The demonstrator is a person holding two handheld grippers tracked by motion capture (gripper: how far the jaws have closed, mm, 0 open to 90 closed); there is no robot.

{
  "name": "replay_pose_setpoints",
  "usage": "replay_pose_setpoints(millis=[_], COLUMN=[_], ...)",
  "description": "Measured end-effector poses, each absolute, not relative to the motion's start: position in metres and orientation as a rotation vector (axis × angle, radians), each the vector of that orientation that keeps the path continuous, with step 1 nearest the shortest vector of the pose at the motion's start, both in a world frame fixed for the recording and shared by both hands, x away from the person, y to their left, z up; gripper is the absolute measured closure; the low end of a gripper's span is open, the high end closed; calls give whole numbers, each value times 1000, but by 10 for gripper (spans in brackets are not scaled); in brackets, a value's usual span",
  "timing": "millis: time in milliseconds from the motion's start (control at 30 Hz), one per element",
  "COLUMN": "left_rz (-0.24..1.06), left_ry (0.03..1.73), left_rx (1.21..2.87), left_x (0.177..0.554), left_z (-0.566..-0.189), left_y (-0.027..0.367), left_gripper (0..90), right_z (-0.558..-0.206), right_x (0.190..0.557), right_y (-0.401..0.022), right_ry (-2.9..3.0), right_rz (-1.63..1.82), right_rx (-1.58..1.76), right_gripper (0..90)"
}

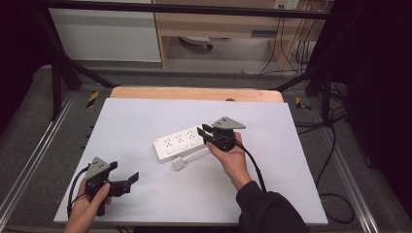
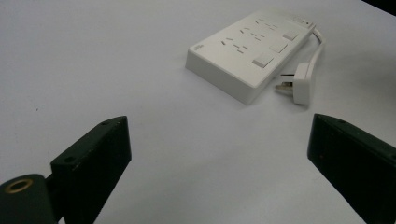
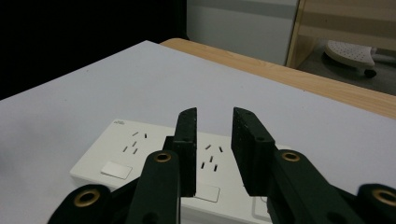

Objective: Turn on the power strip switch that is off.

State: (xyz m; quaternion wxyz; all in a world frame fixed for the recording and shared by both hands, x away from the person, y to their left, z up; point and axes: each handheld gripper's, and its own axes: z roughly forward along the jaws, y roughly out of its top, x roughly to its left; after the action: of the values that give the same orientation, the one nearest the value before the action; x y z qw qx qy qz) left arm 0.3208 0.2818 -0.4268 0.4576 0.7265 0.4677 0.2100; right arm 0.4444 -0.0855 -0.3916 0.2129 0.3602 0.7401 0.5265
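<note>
A white power strip (image 1: 179, 142) with three sockets and switches lies flat near the middle of the white table top (image 1: 145, 111). Its short cable loops back to a white plug (image 1: 178, 164) lying beside its near side. My right gripper (image 1: 207, 133) hovers over the strip's right end; in the right gripper view the jaws (image 3: 215, 116) stand a narrow gap apart above the strip (image 3: 133, 156), with nothing between them. My left gripper (image 1: 124, 173) is at the front left, well clear of the strip. Its jaws (image 2: 219, 133) are spread wide and point toward the strip (image 2: 252, 51) and plug (image 2: 301, 81).
A wooden table edge (image 1: 194, 93) shows beyond the white top. Black frame bars (image 1: 63, 68) stand at the back corners. Cables (image 1: 335, 145) trail on the floor at the right. A wooden cabinet (image 1: 218, 24) stands behind the table.
</note>
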Motion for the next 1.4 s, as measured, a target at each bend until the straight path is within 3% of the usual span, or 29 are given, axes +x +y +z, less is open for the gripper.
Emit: replay_pose_setpoints(millis=[667,1400], left_rz=[516,513], left_ry=[1154,1159], left_rx=[1782,1782], left_x=[321,321], left_z=[-427,-427], left_y=[283,284], left_gripper=[63,63], right_z=[-399,-418], right_x=[454,455], right_y=[-74,-62], right_ry=[2052,2115], right_rz=[1452,1453], right_rx=[995,1031], right_gripper=[846,872])
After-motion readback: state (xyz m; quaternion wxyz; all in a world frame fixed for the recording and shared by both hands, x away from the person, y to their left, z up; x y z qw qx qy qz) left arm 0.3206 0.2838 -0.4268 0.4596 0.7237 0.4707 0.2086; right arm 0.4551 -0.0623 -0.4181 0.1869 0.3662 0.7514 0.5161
